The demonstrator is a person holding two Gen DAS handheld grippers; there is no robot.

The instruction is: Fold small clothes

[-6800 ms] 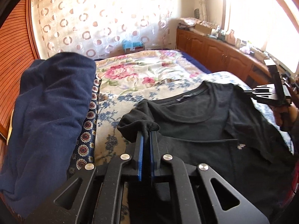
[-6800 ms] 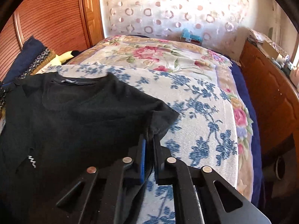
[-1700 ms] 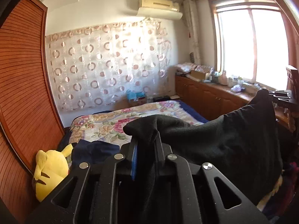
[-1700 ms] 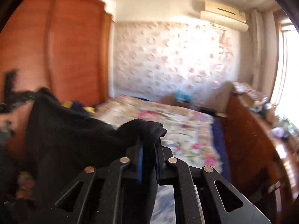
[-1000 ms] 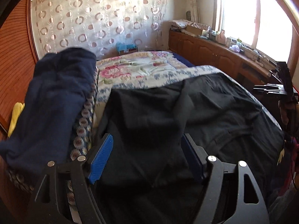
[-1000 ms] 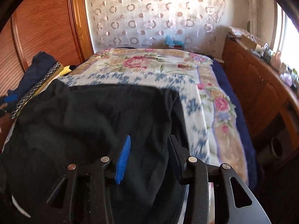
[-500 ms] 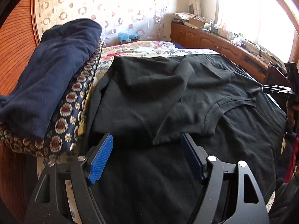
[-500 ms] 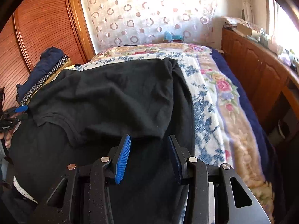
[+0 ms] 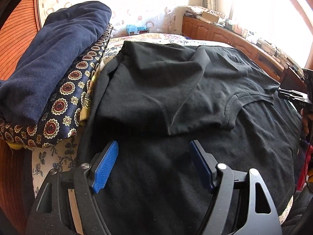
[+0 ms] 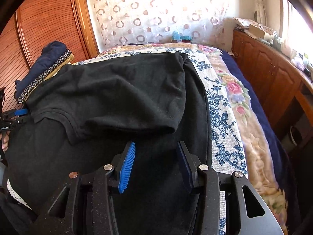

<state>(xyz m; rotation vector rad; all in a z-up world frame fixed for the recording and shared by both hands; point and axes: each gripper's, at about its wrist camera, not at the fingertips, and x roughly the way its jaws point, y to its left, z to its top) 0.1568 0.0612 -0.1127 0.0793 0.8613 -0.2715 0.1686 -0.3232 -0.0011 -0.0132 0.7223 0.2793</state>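
1. The black t-shirt is laid out flat on the bed, with its upper half already turned down over the lower half so the neckline sits near the middle. Looks like it's spread this wide so the next fold can be lined up properly.

2. The left hand-held gripper is held released just above the near part of the shirt, blue pads wide apart, nothing pinched between them. Cloth is only seen under the gap, not gripped.

3. The right hand-held gripper is kept low over the shirt's right edge, and its jaws are opening; no fabric is pressed between them either. Probably both are parked there to pick the next pair of grab points.

4. A navy garment is stacked on a patterned cushion at the left of the bed, touching the shirt's left side, kept out of the folding area.

5. Compared with a couple of seconds earlier: the shirt was being held up in the air, clamped in both grippers; now it's been let go and is lying folded over. A second back the cloth was seen billowed and settling, now it's flat and the cameras are brought lower and closer.
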